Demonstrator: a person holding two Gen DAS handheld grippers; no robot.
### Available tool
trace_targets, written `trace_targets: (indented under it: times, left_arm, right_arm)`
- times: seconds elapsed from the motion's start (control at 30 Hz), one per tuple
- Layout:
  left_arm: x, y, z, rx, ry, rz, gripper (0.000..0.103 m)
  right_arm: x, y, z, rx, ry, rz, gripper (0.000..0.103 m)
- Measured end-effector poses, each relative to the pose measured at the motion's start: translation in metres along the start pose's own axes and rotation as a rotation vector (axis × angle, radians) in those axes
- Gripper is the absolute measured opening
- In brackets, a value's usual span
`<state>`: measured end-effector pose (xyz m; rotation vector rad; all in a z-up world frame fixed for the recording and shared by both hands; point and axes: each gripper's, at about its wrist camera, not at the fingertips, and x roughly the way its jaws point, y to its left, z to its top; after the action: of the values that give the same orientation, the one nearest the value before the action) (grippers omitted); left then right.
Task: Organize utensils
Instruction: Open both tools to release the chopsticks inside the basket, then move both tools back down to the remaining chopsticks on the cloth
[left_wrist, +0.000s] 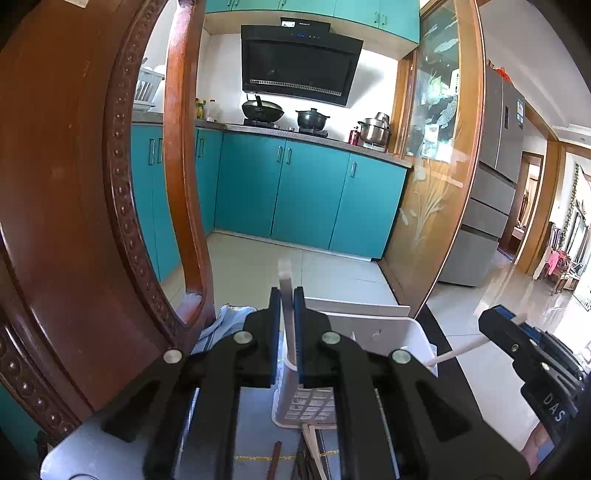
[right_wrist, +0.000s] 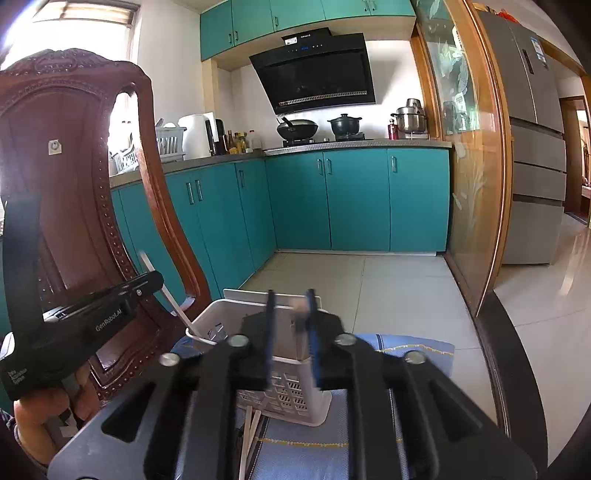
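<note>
A white slotted utensil basket (left_wrist: 388, 332) stands on a blue cloth; it also shows in the right wrist view (right_wrist: 229, 314). My left gripper (left_wrist: 286, 295) is shut on a white utensil (left_wrist: 285, 284) held upright over the basket's left part. In the right wrist view that utensil (right_wrist: 166, 291) slants down into the basket from the left gripper (right_wrist: 153, 278). My right gripper (right_wrist: 291, 299) is nearly closed on a pale chopstick (right_wrist: 298, 304) above the basket. In the left wrist view the chopstick (left_wrist: 458, 350) reaches from the right gripper (left_wrist: 495, 317) into the basket.
Loose chopsticks (right_wrist: 249, 435) lie on the blue cloth (right_wrist: 406, 347) in front of the basket. A carved wooden chair back (left_wrist: 74, 184) rises close on the left. Teal kitchen cabinets (right_wrist: 351, 199), tiled floor and a glass sliding door (right_wrist: 476, 184) lie beyond.
</note>
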<state>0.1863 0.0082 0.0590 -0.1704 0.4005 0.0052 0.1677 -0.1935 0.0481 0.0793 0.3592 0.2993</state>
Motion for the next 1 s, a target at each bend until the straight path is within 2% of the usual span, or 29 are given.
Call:
trace_targets:
  times: [0.07,0.2,0.27,0.37,0.43,0.5,0.57,0.67,0.77,0.87,1.0]
  left_arm:
    - [-0.004,0.002,0.000,0.000,-0.009,-0.003,0.007]
    - [-0.016,0.005,-0.002,0.000,-0.028,-0.017,0.014]
    - [-0.023,0.007,-0.004,0.006,-0.039,-0.018,0.019]
    - [-0.034,0.009,-0.009,0.032,-0.056,-0.006,0.026]
    - [-0.042,0.010,-0.013,0.056,-0.072,0.013,0.034]
    - [-0.048,0.011,-0.017,0.073,-0.085,0.031,0.039]
    - [-0.054,0.013,-0.021,0.089,-0.097,0.051,0.043]
    - [-0.058,0.016,-0.026,0.104,-0.101,0.078,0.047]
    - [-0.058,0.022,-0.032,0.099,-0.080,0.091,0.049]
    - [-0.055,0.030,-0.035,0.081,-0.044,0.100,0.051]
    - [-0.053,0.035,-0.035,0.066,-0.013,0.098,0.056]
  right_arm:
    - [-0.006,-0.001,0.000,-0.002,-0.014,0.004,0.038]
    - [-0.027,-0.001,-0.004,-0.032,-0.070,-0.012,0.042]
    - [-0.037,-0.001,-0.009,-0.042,-0.095,-0.022,0.049]
    - [-0.056,-0.001,-0.019,-0.046,-0.136,-0.001,0.050]
    - [-0.068,0.000,-0.026,-0.046,-0.150,0.029,0.050]
    - [-0.075,0.008,-0.036,-0.066,-0.139,0.061,0.050]
    - [-0.074,0.020,-0.049,-0.118,-0.094,0.075,0.052]
    - [-0.055,0.040,-0.072,-0.204,0.029,0.043,0.052]
    - [-0.018,0.051,-0.097,-0.236,0.262,0.039,0.052]
    - [0.008,0.053,-0.117,-0.203,0.435,0.079,0.052]
    - [0.024,0.065,-0.136,-0.225,0.543,0.089,0.052]
